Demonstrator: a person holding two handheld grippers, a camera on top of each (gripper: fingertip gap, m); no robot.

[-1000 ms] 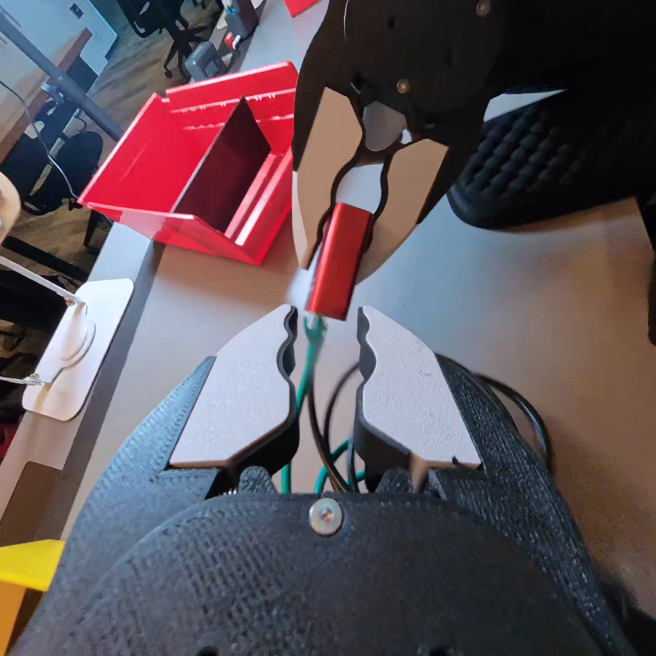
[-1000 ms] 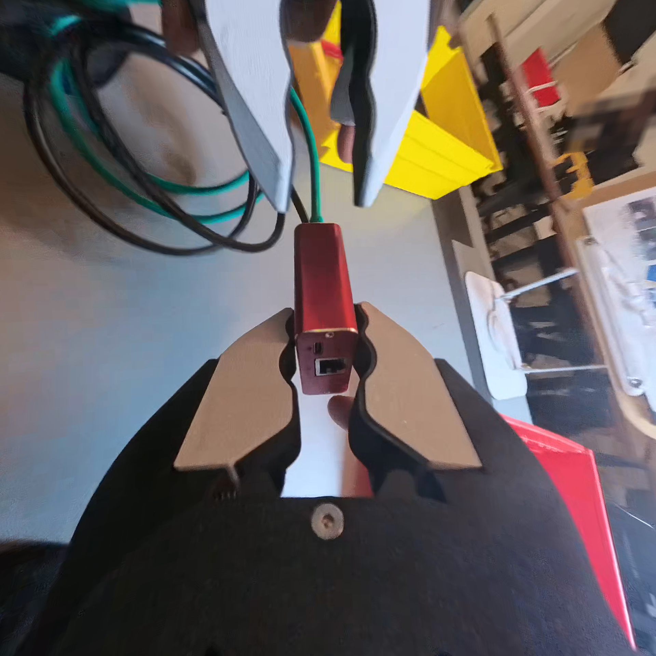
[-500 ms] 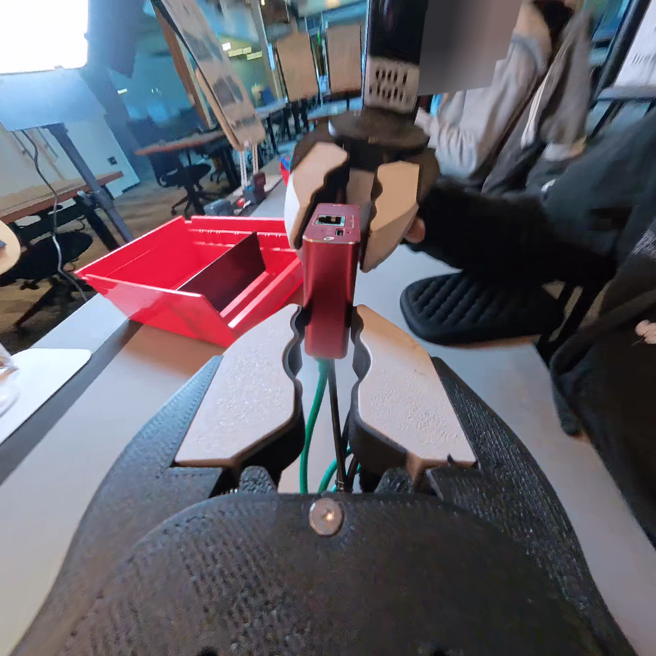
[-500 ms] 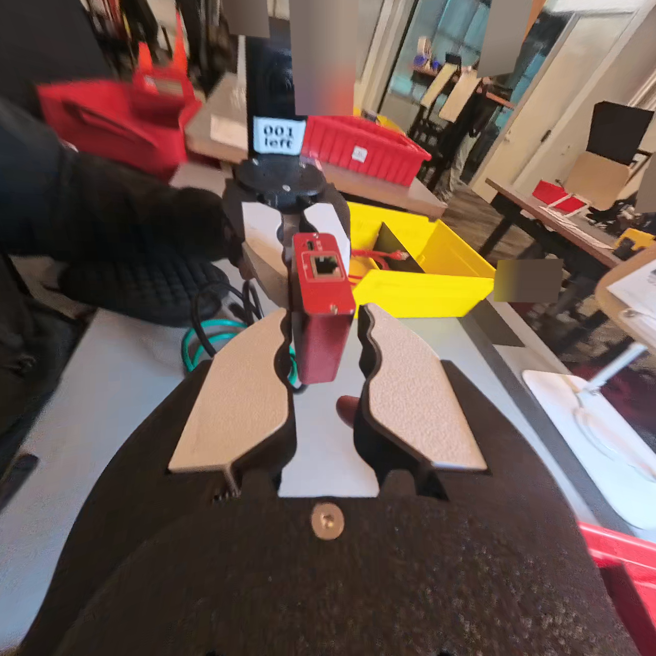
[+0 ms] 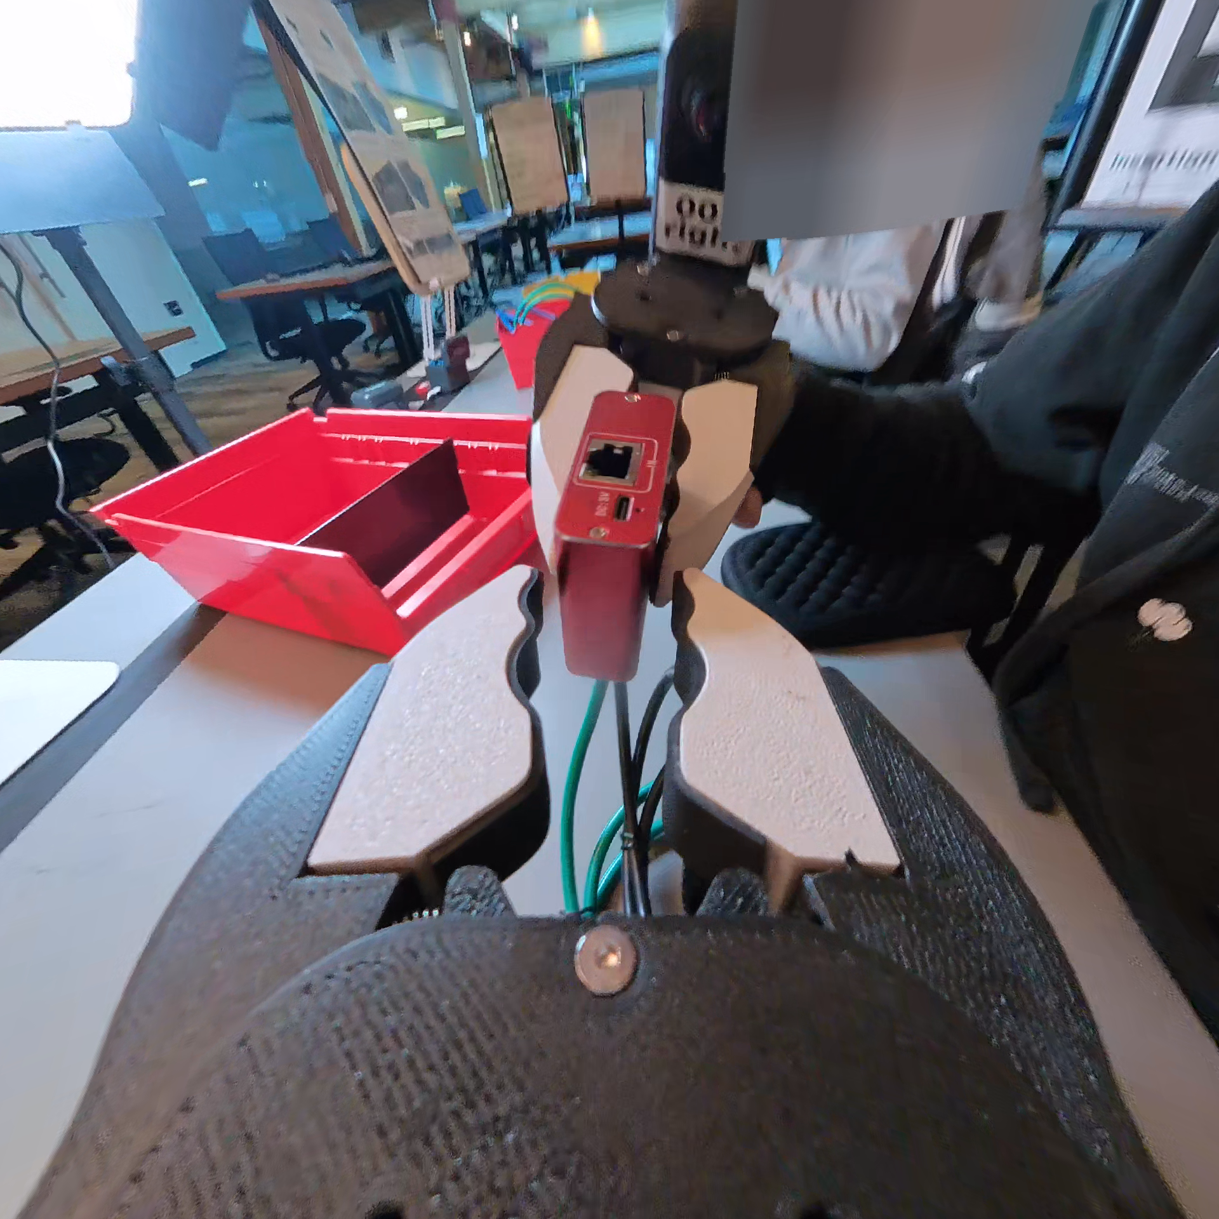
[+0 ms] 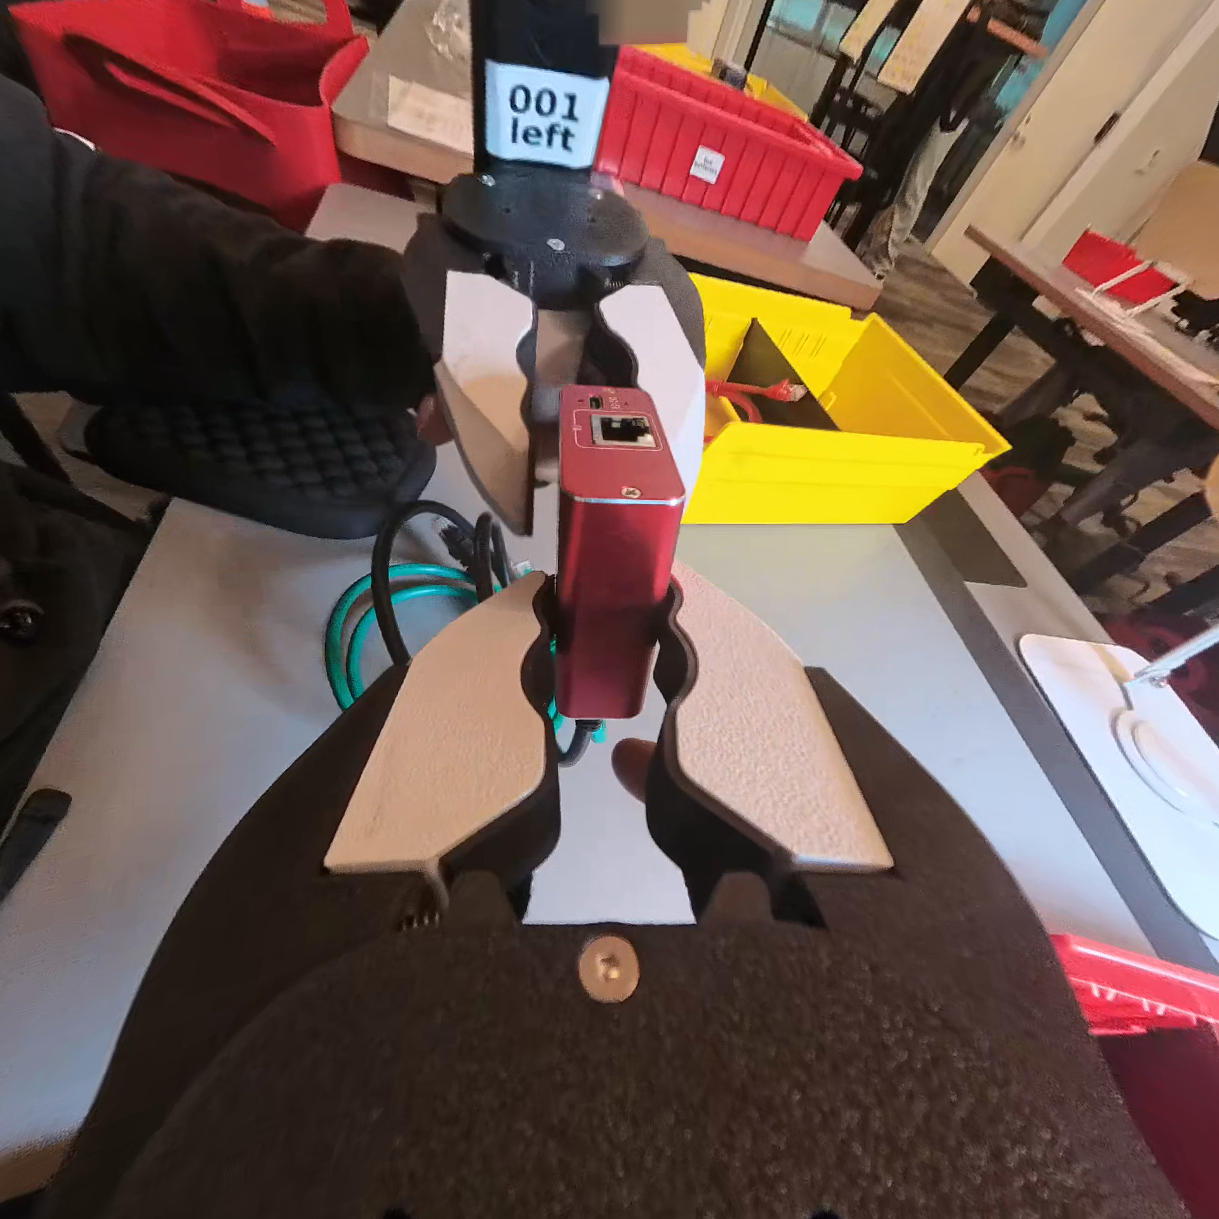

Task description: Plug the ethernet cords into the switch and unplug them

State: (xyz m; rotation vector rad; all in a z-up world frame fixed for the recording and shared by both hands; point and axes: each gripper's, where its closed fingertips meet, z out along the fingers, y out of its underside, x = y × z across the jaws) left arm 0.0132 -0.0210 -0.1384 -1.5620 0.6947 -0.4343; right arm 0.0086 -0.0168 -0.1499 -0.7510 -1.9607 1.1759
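A red metal switch [image 6: 610,593] stands upright above the grey table, its empty port [image 5: 610,462] facing up. My right gripper [image 6: 607,613] is shut on the switch's lower half. In the left wrist view it grips the switch [image 5: 603,580] from behind. My left gripper [image 5: 607,593] is open, one finger on each side of the switch with a gap on both. A green cord [image 5: 574,778] and a black cord [image 5: 623,758] hang from the switch's underside. Their coils [image 6: 369,613] lie on the table.
A red bin [image 5: 316,528] with a dark divider sits on the table beyond my left gripper. A yellow bin [image 6: 824,475] holds a red cord [image 6: 758,392]. A white lamp base [image 6: 1121,725] lies by the table edge. A black chair seat [image 5: 844,580] and a person's dark sleeve are close by.
Both grippers swung up from looking down at the table to level. The switch turned upright with its port end up. My left gripper's fingers now flank it and stay open.
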